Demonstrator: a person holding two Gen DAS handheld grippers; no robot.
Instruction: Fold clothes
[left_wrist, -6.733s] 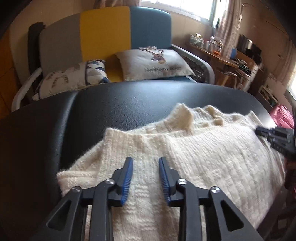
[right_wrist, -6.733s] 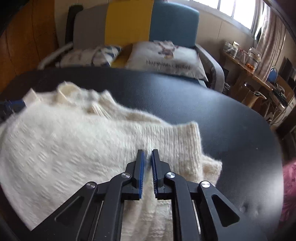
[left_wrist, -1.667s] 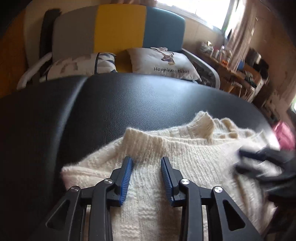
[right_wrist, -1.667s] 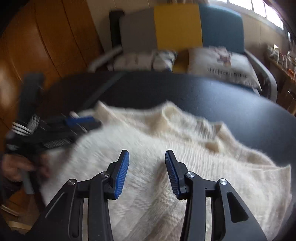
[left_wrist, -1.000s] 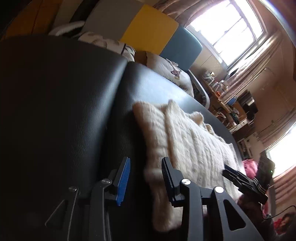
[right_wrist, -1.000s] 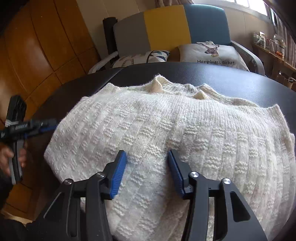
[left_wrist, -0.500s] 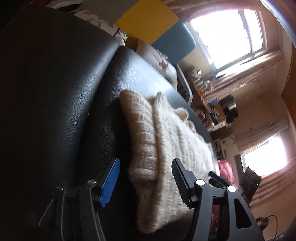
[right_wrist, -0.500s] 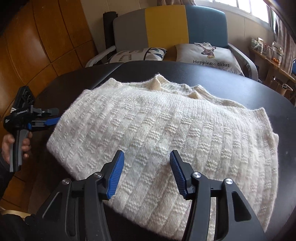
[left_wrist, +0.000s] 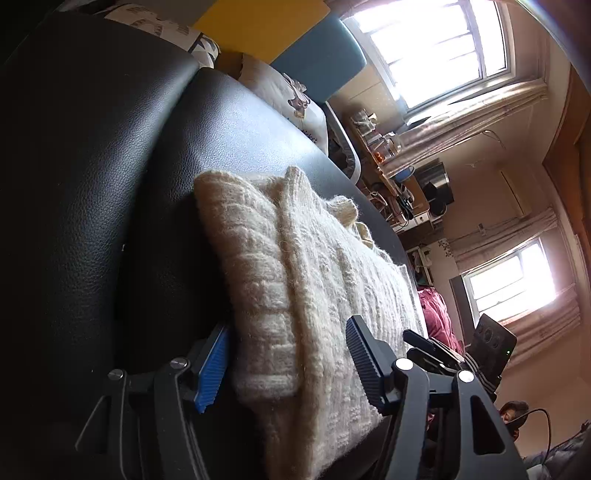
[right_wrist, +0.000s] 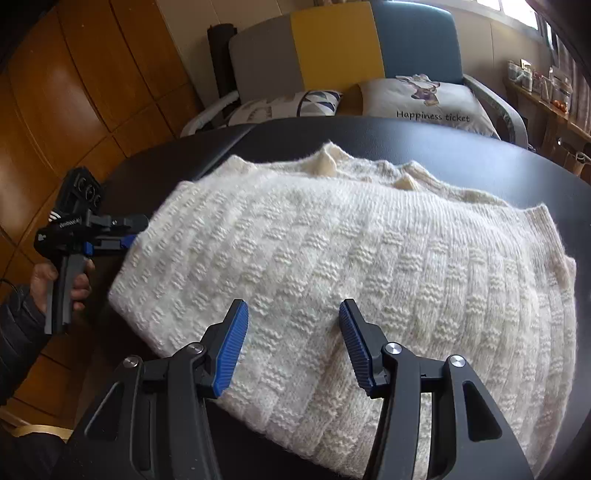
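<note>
A cream knitted sweater (right_wrist: 351, 258) lies folded on the black padded table (right_wrist: 443, 147). My right gripper (right_wrist: 292, 306) hovers open over the sweater's near edge, with nothing pinched between its blue pads. My left gripper (left_wrist: 288, 325) is turned on its side at the sweater's left end (left_wrist: 295, 266). Its jaws are opening, and the thick folded edge lies between them without being pressed. The right wrist view shows the left gripper (right_wrist: 136, 230) at that left edge, held by a hand (right_wrist: 40, 277). The right gripper's fingers (left_wrist: 424, 345) show beyond the sweater in the left wrist view.
A grey, yellow and blue chair (right_wrist: 332, 48) with two pillows (right_wrist: 428, 99) stands behind the table. Wooden wall panels (right_wrist: 74, 92) run along the left. A shelf with jars (right_wrist: 535, 81) is at the far right. Bare black tabletop (left_wrist: 110, 184) surrounds the sweater.
The left gripper's jaws have spread wider and it has moved in so the sweater's folded left edge lies between them. The right gripper has stayed over the near edge.
</note>
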